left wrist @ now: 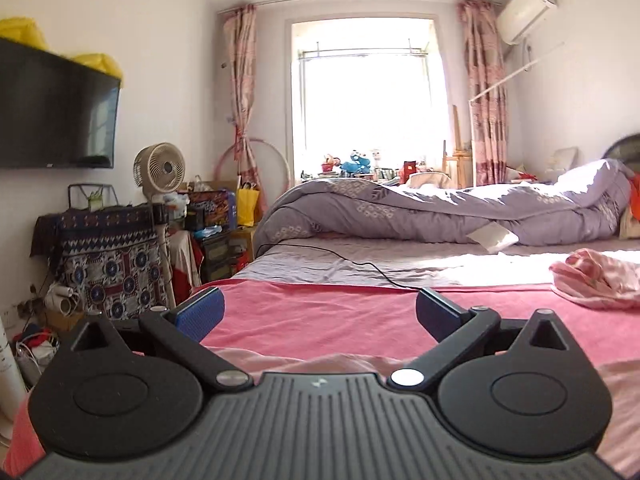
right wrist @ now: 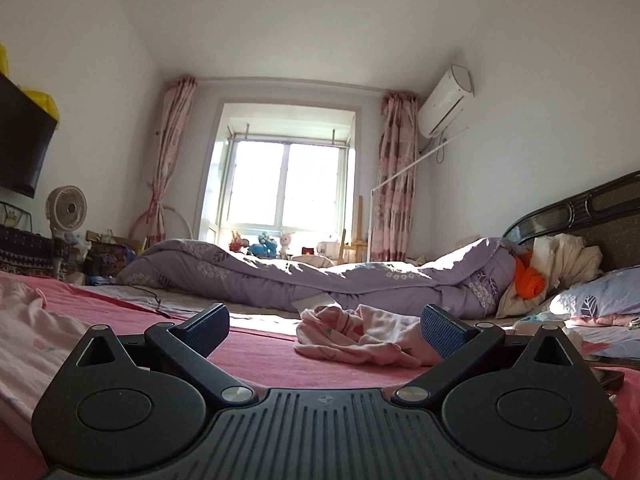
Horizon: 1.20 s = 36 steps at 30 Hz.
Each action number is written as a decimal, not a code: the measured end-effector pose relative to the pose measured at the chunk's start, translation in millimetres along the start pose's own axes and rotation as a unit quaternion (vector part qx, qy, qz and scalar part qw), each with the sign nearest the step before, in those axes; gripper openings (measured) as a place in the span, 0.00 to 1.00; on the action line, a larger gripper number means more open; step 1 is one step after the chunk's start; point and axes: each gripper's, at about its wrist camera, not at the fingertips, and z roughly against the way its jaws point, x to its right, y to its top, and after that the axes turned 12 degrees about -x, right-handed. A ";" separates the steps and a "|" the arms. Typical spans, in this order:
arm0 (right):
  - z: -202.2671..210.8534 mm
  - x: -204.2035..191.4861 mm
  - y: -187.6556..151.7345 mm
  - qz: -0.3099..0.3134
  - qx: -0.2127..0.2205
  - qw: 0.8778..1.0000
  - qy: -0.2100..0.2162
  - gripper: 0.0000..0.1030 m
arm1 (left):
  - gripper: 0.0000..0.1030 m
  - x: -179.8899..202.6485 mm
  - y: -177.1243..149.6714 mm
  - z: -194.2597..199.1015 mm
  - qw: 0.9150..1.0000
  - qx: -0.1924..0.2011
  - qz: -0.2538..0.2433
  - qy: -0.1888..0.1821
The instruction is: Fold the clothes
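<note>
A pale pink garment lies on the pink blanket just under my left gripper, which is open and empty, jaws wide apart. The same pale garment shows at the left edge of the right wrist view. A crumpled pink-and-white garment lies ahead of my right gripper, which is open and empty; it also shows at the right in the left wrist view.
A rolled purple duvet lies across the bed behind. A black cable runs over the sheet. A fan and cluttered cabinet stand left. Pillows and a dark headboard are at the right. A dark phone lies near the right gripper.
</note>
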 end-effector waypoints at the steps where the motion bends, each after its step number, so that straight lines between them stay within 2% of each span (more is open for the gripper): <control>1: -1.5 -5.4 2.4 -0.007 -0.001 1.000 0.009 1.00 | 1.00 24.2 -9.6 4.7 1.000 0.012 0.000 0.000; 3: -5.8 -15.7 4.7 -0.018 -0.014 0.999 0.037 1.00 | 1.00 63.7 -25.0 9.0 1.000 0.018 0.012 -0.018; 5: -7.4 -24.4 2.3 -0.014 -0.023 0.998 0.053 1.00 | 1.00 86.8 -36.1 6.5 0.999 -0.004 0.027 -0.044; 7: -7.1 -28.3 -4.1 -0.009 -0.034 0.997 0.062 1.00 | 1.00 101.0 -48.1 -1.8 0.997 -0.028 0.019 -0.065; 8: -6.8 -29.8 -7.5 -0.007 -0.040 0.997 0.066 1.00 | 1.00 107.1 -53.9 -6.3 0.997 -0.040 0.010 -0.065; 9: -6.5 -31.4 -11.4 -0.007 -0.048 0.996 0.070 1.00 | 1.00 111.6 -60.4 -13.7 0.997 -0.058 -0.009 -0.042; 11: -13.7 -36.8 -21.3 0.003 -0.091 0.994 0.067 1.00 | 1.00 110.9 -73.8 -26.1 0.997 -0.076 -0.027 -0.012; 12: -16.9 -38.8 -26.7 0.012 -0.103 0.992 0.066 1.00 | 1.00 107.3 -77.2 -28.6 0.997 -0.077 -0.029 0.002; 15: -13.5 -33.6 -30.0 0.024 -0.092 0.994 0.056 1.00 | 1.00 87.2 -77.0 -29.4 0.995 -0.074 -0.023 0.062; 18: -15.3 -3.7 -32.6 0.013 -0.088 0.996 -0.001 1.00 | 1.00 41.2 -77.3 -37.3 0.990 -0.086 0.012 0.107; 20: -16.5 26.5 -35.6 -0.016 -0.089 0.995 -0.052 1.00 | 1.00 11.9 -78.3 -39.9 0.988 -0.090 0.034 0.118; 22: -19.2 49.4 -36.7 -0.010 -0.085 0.993 -0.083 0.99 | 1.00 -14.4 -77.1 -42.2 0.986 -0.099 0.063 0.121; 24: -22.2 60.7 -36.4 -0.015 -0.088 0.989 -0.117 0.99 | 1.00 -37.6 -73.3 -43.8 0.978 -0.107 0.100 0.149; 26: -24.5 62.7 -36.3 -0.020 -0.092 0.988 -0.125 0.99 | 1.00 -59.6 -71.1 -42.2 0.969 -0.113 0.142 0.167; 27: -24.0 59.0 -35.9 -0.015 -0.091 0.987 -0.132 0.99 | 0.95 -67.4 -69.9 -39.1 0.966 -0.112 0.160 0.172; 28: -22.8 53.1 -33.8 -0.008 -0.088 0.987 -0.137 0.99 | 0.90 -67.5 -67.4 -32.9 0.966 -0.104 0.168 0.169; 30: -18.8 41.0 -23.9 -0.003 -0.076 0.991 -0.110 0.99 | 0.89 -55.4 -60.2 -17.6 0.973 -0.077 0.164 0.140; 33: -7.1 9.8 -6.1 -0.010 -0.036 0.999 -0.035 1.00 | 0.94 -14.9 -48.7 3.6 0.993 -0.008 0.111 0.047; 34: -4.4 -4.0 -4.0 -0.006 -0.028 1.000 -0.008 1.00 | 0.98 2.3 -47.8 9.4 0.996 0.013 0.090 0.019; 36: -2.4 -31.2 -5.4 0.009 -0.019 0.999 0.028 1.00 | 0.99 40.6 -47.4 14.5 0.998 0.025 0.054 -0.017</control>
